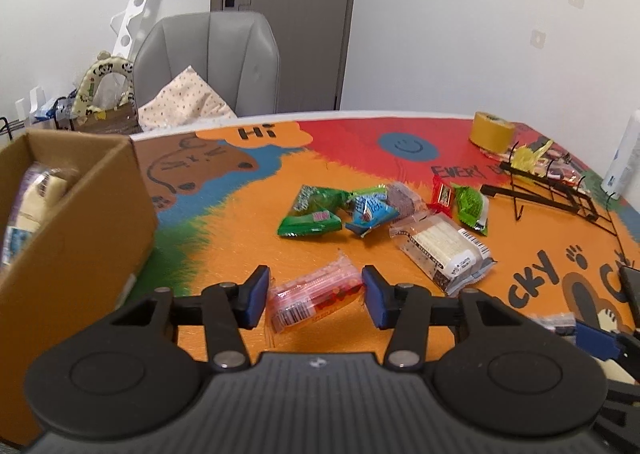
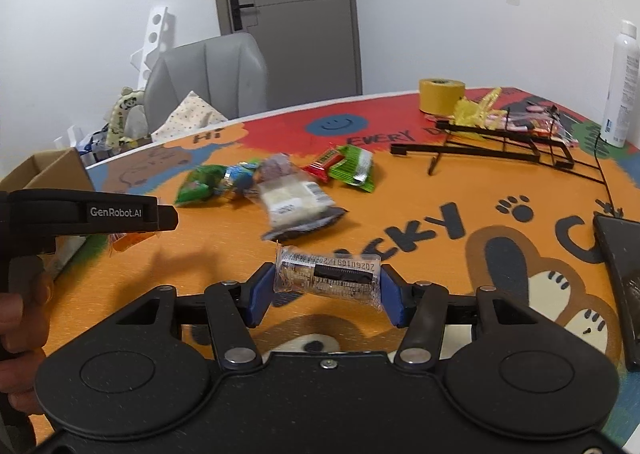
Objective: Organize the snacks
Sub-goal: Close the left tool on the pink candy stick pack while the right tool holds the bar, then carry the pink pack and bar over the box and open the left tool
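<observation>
My left gripper [image 1: 315,297] is shut on a red and clear snack packet [image 1: 316,299], held a little above the colourful table mat [image 1: 224,230]. A cardboard box [image 1: 72,214] with white-wrapped snacks inside stands just to its left. My right gripper [image 2: 327,289] is shut on a clear wrapped snack with a black strip [image 2: 328,278], also lifted off the mat. Loose snacks lie mid-table: a green bag [image 1: 310,212], a blue bag [image 1: 370,210], a white wafer pack [image 1: 440,248], a red bar [image 1: 442,196] and a light green packet [image 1: 472,206]. The left gripper [image 2: 132,235] shows side-on in the right wrist view.
A black wire rack [image 1: 560,190] lies on the right of the table with yellow and red sweets behind it. A yellow tape roll [image 1: 491,131] and a white spray bottle [image 2: 620,86] stand at the far right. A grey chair [image 1: 208,58] is behind the table. A dark flat object [image 2: 624,278] lies at the right edge.
</observation>
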{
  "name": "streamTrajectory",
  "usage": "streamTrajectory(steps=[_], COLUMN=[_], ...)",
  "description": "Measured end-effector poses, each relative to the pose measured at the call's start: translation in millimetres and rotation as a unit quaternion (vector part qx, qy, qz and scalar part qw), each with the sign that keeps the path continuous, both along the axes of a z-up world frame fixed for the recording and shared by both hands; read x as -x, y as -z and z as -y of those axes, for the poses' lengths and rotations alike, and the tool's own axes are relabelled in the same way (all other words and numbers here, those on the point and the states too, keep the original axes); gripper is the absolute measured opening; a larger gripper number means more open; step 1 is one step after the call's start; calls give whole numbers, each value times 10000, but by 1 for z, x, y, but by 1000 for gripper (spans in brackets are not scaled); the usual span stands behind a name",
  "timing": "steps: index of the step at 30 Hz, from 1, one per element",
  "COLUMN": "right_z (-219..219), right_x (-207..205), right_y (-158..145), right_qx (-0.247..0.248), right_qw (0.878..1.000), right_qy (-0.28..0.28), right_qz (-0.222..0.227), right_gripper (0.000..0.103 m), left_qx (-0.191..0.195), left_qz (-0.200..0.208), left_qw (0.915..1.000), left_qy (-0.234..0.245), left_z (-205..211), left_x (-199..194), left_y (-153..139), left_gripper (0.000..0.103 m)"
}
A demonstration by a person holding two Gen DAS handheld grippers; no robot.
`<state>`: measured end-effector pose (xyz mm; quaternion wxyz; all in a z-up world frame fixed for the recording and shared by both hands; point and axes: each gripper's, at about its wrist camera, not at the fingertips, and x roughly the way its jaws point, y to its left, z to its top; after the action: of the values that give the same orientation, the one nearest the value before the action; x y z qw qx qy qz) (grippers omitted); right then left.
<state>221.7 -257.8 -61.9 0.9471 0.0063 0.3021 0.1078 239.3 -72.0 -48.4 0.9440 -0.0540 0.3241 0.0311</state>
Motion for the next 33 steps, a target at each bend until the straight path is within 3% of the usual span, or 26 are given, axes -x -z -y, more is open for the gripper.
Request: streamTrajectory(steps=[10,33], right_z=[-19,-84], right_x=[8,21], right_y=[-21,-76], right_qx=[-67,-230], right_qw=[9998,9958], right_qy=[-105,-663], right_qz=[126,587], right_gripper=[53,53], left_qx=[-35,-67], left_qz=[304,977], left_qw=[9995,9945], left_qy=[45,-378], left_z=[-19,-98], left_x=[32,91], left_y=[-31,-87], left_gripper=[49,49])
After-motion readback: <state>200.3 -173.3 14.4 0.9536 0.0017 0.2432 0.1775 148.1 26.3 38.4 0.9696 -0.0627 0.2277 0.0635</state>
